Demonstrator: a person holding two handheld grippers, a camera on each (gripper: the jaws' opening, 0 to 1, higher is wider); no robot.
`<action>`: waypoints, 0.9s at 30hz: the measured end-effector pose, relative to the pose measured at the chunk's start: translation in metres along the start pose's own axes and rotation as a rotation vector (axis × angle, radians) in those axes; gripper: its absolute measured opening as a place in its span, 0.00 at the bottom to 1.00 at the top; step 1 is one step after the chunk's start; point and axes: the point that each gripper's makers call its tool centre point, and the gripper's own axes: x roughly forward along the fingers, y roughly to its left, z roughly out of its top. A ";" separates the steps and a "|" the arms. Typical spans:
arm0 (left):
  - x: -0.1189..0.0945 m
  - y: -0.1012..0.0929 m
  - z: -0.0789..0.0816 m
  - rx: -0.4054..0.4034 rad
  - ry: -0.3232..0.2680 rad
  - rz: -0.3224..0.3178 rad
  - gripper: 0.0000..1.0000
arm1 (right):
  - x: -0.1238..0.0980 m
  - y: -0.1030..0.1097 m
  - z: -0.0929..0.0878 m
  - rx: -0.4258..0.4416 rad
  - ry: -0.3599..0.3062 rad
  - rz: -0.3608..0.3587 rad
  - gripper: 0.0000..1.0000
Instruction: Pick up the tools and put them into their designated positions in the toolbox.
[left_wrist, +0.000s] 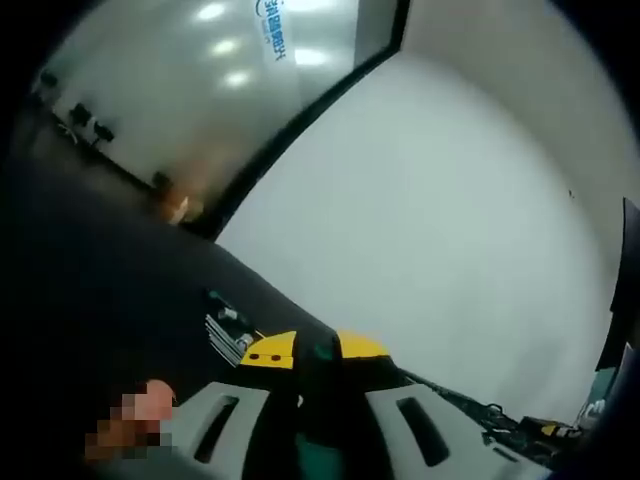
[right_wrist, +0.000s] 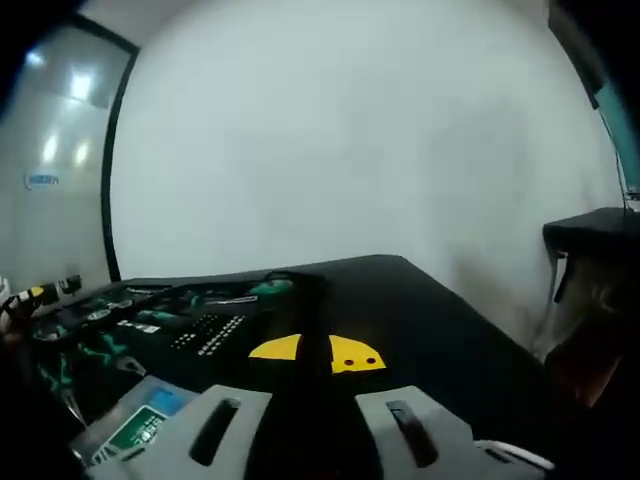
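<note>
In the right gripper view the open toolbox (right_wrist: 130, 325) lies on the black table at left, with green-and-black tools and rows of small bits in its slots. My right gripper (right_wrist: 315, 352) hovers just right of the toolbox. Its yellow tips stand close, with a narrow dark band between them that I cannot read against the black table. The left gripper view is rolled steeply. My left gripper (left_wrist: 318, 350) has its yellow tips closed on a dark tool with green patches (left_wrist: 318, 452). Part of the toolbox's bit rack (left_wrist: 228, 335) shows just beyond that gripper.
A black table (right_wrist: 440, 320) runs to a white wall (right_wrist: 350, 130). A glass partition (left_wrist: 190, 90) stands at the left. A second dark table or stand (right_wrist: 590, 235) sits at the right edge. More tools (left_wrist: 520, 430) lie low at the right in the left gripper view.
</note>
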 end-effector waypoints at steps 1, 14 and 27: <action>0.000 -0.001 -0.001 0.001 0.004 -0.002 0.15 | 0.001 -0.001 0.000 -0.001 0.000 -0.001 0.07; 0.017 -0.004 -0.005 0.165 0.098 0.041 0.16 | -0.001 -0.009 0.001 0.041 -0.010 -0.030 0.07; 0.109 0.030 -0.059 1.289 0.622 0.079 0.17 | 0.002 -0.010 -0.003 0.044 -0.002 -0.031 0.07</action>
